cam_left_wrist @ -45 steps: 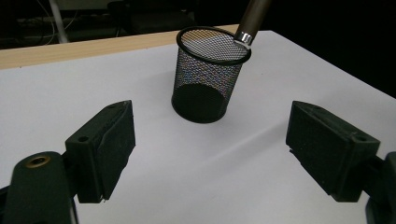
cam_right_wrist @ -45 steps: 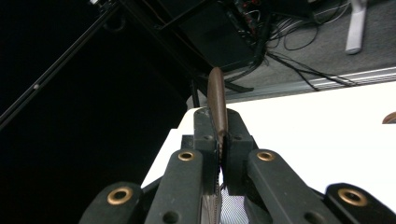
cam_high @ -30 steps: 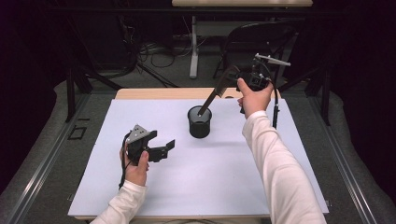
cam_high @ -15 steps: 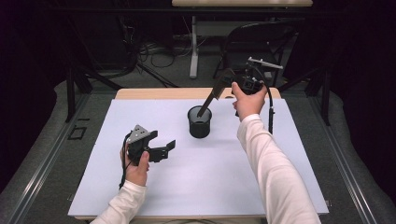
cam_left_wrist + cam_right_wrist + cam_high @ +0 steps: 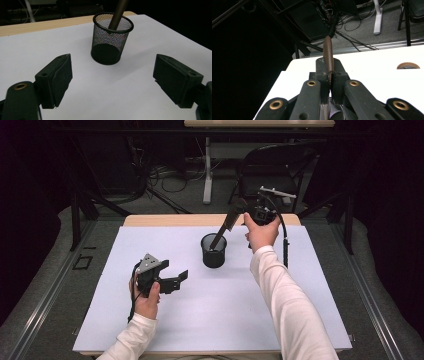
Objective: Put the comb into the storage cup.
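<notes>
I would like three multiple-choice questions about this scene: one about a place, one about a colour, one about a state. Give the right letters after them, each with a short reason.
1. Where is the lower end of the brown stick?
A. inside the mesh cup
B. flat on the white table
C. in the left claw

2. What colour is the mesh cup?
A. white
B. black
C. red

3. How does the right claw stand?
A. wide open with nothing in it
B. shut on the brown stick
C. shut on the rim of the cup

Answers:
1. A, as the left gripper view shows the stick going down through the cup's open top.
2. B, as the wire mesh looks black against the white table in the high view.
3. B, as the right gripper view shows both jaws pressed on the stick, which juts out beyond them.
</notes>
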Demonstrator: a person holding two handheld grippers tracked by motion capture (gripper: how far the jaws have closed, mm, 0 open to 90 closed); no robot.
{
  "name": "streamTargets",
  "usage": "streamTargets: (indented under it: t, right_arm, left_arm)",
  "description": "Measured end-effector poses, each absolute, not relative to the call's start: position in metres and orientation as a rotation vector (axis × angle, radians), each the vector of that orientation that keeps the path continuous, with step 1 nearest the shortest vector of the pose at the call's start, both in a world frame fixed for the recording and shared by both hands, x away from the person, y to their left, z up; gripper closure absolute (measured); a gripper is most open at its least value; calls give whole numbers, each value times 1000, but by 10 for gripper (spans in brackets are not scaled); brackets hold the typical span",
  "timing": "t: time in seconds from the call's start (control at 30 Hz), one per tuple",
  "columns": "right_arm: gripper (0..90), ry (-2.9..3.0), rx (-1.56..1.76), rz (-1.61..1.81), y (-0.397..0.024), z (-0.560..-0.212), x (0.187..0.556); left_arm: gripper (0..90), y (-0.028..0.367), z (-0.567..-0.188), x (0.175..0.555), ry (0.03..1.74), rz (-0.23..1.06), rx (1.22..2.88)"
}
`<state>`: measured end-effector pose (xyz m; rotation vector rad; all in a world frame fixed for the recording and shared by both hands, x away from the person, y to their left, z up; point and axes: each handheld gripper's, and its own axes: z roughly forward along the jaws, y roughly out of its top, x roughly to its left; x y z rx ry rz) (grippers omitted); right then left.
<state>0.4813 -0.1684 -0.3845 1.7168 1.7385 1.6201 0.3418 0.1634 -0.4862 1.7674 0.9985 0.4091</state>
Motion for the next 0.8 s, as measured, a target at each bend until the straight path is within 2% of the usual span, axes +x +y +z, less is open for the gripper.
streamTargets:
  t: [0.8]
  right_arm:
    - [869,1757,1767,1588,-158,-411,488]
  left_arm:
    - [158,165,-486,342,1002,409,1762]
